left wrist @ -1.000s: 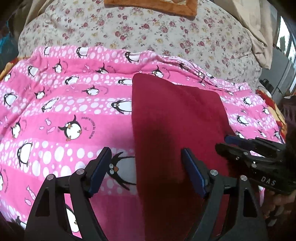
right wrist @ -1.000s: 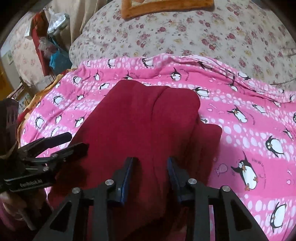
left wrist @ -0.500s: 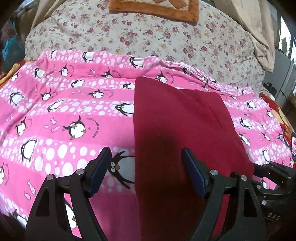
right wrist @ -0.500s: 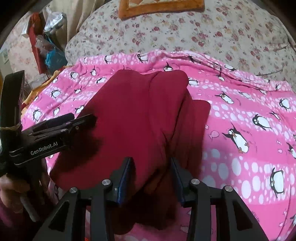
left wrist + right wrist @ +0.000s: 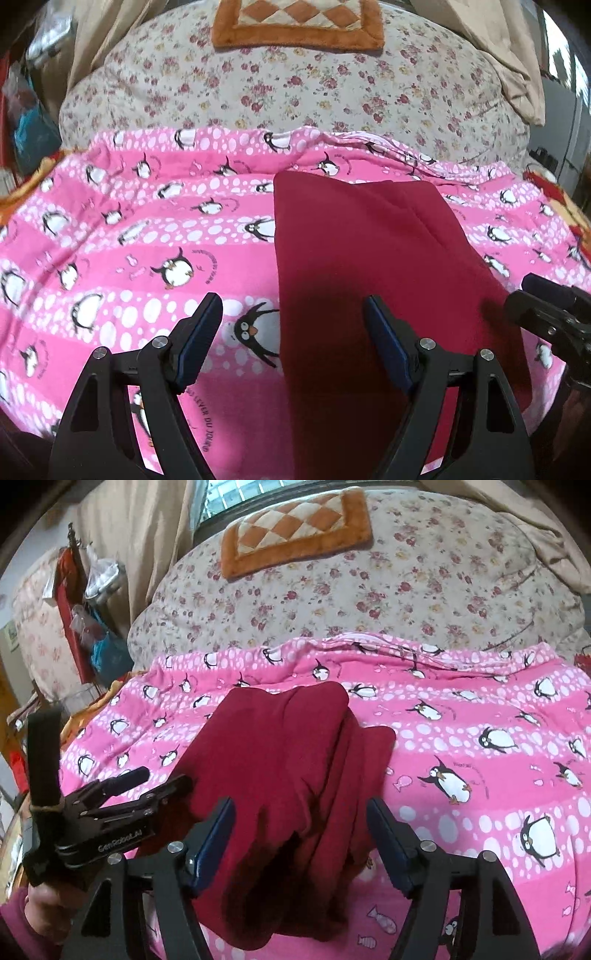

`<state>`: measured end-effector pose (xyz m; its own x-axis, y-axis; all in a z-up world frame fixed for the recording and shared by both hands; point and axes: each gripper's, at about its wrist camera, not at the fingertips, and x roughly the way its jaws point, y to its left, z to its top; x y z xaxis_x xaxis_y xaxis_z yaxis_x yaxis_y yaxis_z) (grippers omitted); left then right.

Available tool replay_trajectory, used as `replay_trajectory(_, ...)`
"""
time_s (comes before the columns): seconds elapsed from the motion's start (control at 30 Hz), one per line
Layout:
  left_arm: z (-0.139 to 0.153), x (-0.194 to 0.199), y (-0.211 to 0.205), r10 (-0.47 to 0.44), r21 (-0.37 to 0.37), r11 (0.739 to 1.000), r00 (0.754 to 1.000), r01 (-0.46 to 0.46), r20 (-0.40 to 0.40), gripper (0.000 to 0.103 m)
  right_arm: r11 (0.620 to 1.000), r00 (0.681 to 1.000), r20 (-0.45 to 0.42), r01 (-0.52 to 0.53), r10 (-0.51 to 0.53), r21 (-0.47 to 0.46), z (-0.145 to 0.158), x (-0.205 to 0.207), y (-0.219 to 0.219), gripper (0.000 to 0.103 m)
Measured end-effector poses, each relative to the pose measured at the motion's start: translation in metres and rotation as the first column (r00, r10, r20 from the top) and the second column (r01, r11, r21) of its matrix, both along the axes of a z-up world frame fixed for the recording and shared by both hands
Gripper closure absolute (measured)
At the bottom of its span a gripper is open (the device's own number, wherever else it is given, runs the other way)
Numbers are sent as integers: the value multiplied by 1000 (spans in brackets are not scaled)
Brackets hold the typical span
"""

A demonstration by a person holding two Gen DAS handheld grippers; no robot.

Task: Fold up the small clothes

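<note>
A dark red garment (image 5: 369, 251) lies folded into a long strip on the pink penguin blanket (image 5: 129, 258). My left gripper (image 5: 291, 310) hovers open over the garment's near left edge, nothing pressed between its pads. In the right wrist view the garment (image 5: 280, 753) shows layered folds along its right side. My right gripper (image 5: 299, 812) stands over its near end with jaws opening; cloth lies below and between the fingers, but the pads are clear of it. The left gripper (image 5: 162, 777) sits at the garment's left edge, and the right gripper (image 5: 524, 295) is at the far right.
A floral quilt (image 5: 406, 583) rises behind the blanket, with an orange checkered cushion (image 5: 295, 528) on top. Beige curtains (image 5: 140, 528) hang at the back. Cluttered bags and a red frame (image 5: 81, 620) stand at the left. A hand in a pink sleeve (image 5: 33, 904) holds the left gripper.
My right gripper's jaws have spread wide and let go of the garment's fold. It drew back and off to the right of the cloth. My left gripper stayed open, tilting up slightly.
</note>
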<state>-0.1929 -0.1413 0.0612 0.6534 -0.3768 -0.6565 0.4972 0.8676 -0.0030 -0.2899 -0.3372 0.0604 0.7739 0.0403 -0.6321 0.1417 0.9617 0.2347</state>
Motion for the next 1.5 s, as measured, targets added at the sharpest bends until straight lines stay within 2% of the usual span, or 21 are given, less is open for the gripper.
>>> replay_trajectory(0.13,2,-5,-1,-7,19,1000,1000,6,29,23,1000,1000,-14,-4,4,-16,-4,2,2,32)
replay_trajectory(0.33,2,-5,-1,-9,12,1000,1000,9,22,23,999,1000,2,-1,1,-54,-2,1,5,32)
replay_trajectory(0.47,2,-2,0,-8,-8,1000,1000,8,-5,23,999,1000,-8,7,-7,-32,-4,5,3,32)
replay_trajectory(0.63,0,1,1,-6,-18,1000,1000,6,-20,23,998,1000,0,23,-23,55,9,32,-5,32)
replay_trajectory(0.7,0,2,0,-6,-19,1000,1000,6,-19,23,1000,1000,-16,27,-27,14,11,47,-5,33)
replay_trajectory(0.73,-1,3,0,-6,-20,1000,1000,6,-18,23,1000,999,-33,29,-29,-6,10,56,-4,35)
replay_trajectory(0.87,0,3,0,-13,-29,1000,1000,12,-20,23,1000,983,-180,19,-17,8,-18,98,-13,64)
replay_trajectory(0.9,0,4,0,-15,-32,999,1000,14,-20,23,999,984,-179,23,-14,48,-23,102,-19,75)
replay_trajectory(0.93,1,4,0,-16,-33,999,1000,15,-21,23,997,986,-168,23,-11,70,-23,100,-22,79)
replay_trajectory(0.97,1,5,0,-20,-39,999,1000,19,-23,23,998,988,-156,27,-17,57,-17,97,-23,91)
replay_trajectory(1.0,1,5,0,-22,-45,999,999,21,-27,23,999,991,-132,16,-11,36,-11,92,-21,93)
replay_trajectory(1.1,0,8,-4,-36,-61,998,999,34,-39,23,997,995,-94,11,-18,-75,4,81,-15,94)
replay_trajectory(1.17,-1,7,-8,-43,-47,998,999,41,-33,23,994,989,-147,19,-35,-107,-11,88,-16,94)
replay_trajectory(1.23,0,5,-7,-43,-36,998,999,42,-22,23,994,987,-154,31,-46,-101,-22,89,-18,94)
replay_trajectory(1.33,0,5,-6,-38,-30,999,999,38,-20,23,996,989,-135,47,-57,-75,-16,84,-21,93)
replay_trajectory(1.37,0,5,-5,-34,-31,999,999,33,-22,23,996,989,-135,50,-59,-70,-12,82,-21,91)
replay_trajectory(1.5,0,5,-3,-24,-25,999,1000,23,-15,23,996,991,-116,61,-68,-65,-1,67,-15,66)
